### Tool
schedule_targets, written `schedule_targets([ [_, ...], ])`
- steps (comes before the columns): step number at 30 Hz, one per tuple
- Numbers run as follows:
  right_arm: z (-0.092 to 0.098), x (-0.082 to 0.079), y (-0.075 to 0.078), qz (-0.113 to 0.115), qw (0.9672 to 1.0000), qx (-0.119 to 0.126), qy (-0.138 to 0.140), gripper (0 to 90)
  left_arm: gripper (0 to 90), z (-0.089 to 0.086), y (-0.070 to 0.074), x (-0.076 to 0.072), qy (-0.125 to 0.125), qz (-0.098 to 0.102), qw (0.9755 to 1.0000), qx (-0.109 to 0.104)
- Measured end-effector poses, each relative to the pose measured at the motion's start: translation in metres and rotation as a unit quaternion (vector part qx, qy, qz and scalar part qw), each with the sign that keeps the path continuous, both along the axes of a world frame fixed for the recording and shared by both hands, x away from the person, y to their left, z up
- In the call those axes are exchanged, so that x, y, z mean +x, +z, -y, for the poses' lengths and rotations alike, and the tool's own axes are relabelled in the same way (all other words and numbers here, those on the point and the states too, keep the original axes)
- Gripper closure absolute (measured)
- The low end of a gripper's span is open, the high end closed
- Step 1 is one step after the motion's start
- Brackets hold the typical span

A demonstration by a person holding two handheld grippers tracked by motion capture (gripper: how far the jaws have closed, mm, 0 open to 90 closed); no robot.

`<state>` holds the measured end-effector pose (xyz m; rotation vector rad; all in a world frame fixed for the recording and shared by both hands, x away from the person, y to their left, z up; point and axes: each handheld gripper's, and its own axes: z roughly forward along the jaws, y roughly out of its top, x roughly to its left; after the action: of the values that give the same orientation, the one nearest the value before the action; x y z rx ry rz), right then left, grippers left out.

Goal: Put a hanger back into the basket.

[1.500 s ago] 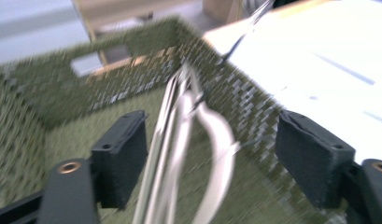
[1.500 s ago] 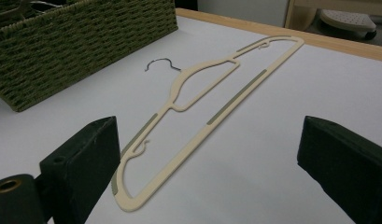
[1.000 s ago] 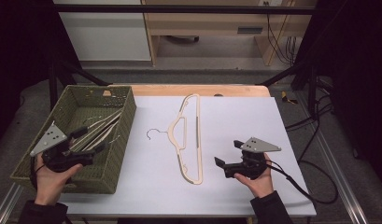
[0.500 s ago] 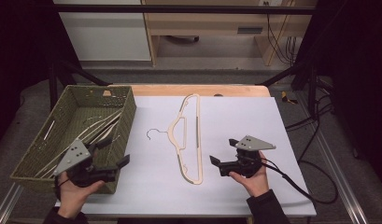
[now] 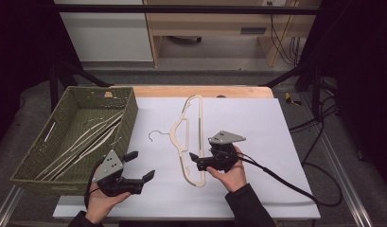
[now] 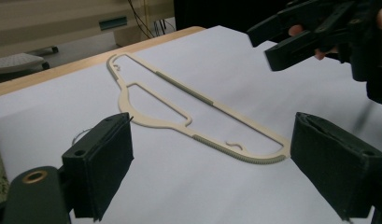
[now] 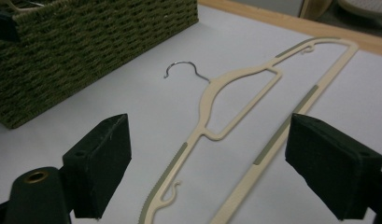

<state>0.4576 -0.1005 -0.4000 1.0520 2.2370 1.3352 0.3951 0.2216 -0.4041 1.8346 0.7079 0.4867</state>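
A: Where does the hanger lie?

B: Flat on the white sheet at the middle of the table, its long axis running from twelve o'clock to six o'clock in the high view, its wire hook pointing to nine o'clock, towards the basket.

A: And the right gripper?

B: A hand holds it at the hanger's lower end, jaw tips pointing to nine o'clock and reaching over the hanger's right bar. Its jaws have just been closing a little, yet they stand wide. In the right gripper view the hanger's near end lies on the sheet between the two pads, touched by neither.

A: The left gripper?

B: It sits at about seven o'clock from the hanger, just off the basket's near corner, jaws wide and holding nothing. In the left gripper view the hanger lies ahead at twelve o'clock, apart from the pads, and the right gripper shows at two o'clock.

A: What is in the basket?

B: More pale hangers, lying slantwise inside it.
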Motion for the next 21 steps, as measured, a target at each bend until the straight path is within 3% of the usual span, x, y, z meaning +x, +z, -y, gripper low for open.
schedule_targets([
  [8, -0.038, 0.015, -0.03, -0.053, 0.998, -0.034, 0.002, 25.2, 10.6, 0.002, -0.007, 0.002, -0.004, -0.005, 1.0, 0.001],
  [12, -0.053, 0.023, -0.05, -0.069, 0.9953, -0.068, -0.003, 31.8, 8.5, 0.002, -0.01, 0.004, -0.003, -0.008, 1.0, 0.004],
  [18, -0.066, 0.029, -0.076, -0.088, 0.9906, -0.104, -0.006, 43.2, 6.4, 0.003, -0.014, 0.007, 0.003, -0.023, 0.9997, 0.009],
  [21, -0.069, 0.027, -0.077, -0.074, 0.9893, -0.125, -0.008, 47.1, 6.4, 0.004, -0.016, 0.008, 0.004, -0.029, 0.9995, 0.007],
])
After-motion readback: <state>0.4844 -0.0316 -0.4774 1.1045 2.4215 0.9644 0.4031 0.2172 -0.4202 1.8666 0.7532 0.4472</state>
